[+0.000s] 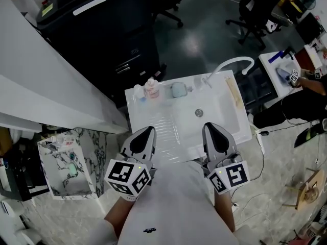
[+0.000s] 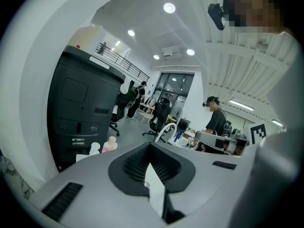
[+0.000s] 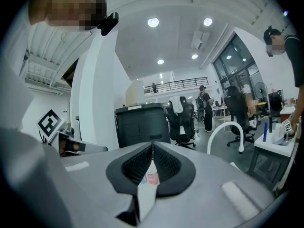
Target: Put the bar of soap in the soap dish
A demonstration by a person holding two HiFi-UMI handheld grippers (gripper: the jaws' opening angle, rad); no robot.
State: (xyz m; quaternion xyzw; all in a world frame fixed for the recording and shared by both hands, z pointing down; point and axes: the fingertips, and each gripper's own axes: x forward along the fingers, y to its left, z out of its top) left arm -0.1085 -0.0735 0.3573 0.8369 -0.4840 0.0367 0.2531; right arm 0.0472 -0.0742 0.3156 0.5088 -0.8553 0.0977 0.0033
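Note:
A white sink unit stands in front of me in the head view, with a drain in its basin and a curved white faucet at the back. On the back ledge lies a pale blue-green rounded piece; I cannot tell whether it is the soap, the dish, or both. My left gripper hangs over the ribbed drainboard near the front edge, shut and empty. My right gripper hovers over the basin's front, also shut and empty. In each gripper view the jaws meet at the tips: left gripper, right gripper.
A pink bottle and a small white bottle stand on the ledge left of the pale piece. A black cabinet is behind the sink and a marble-patterned bin at its left. A person's hand works at a side table on the right.

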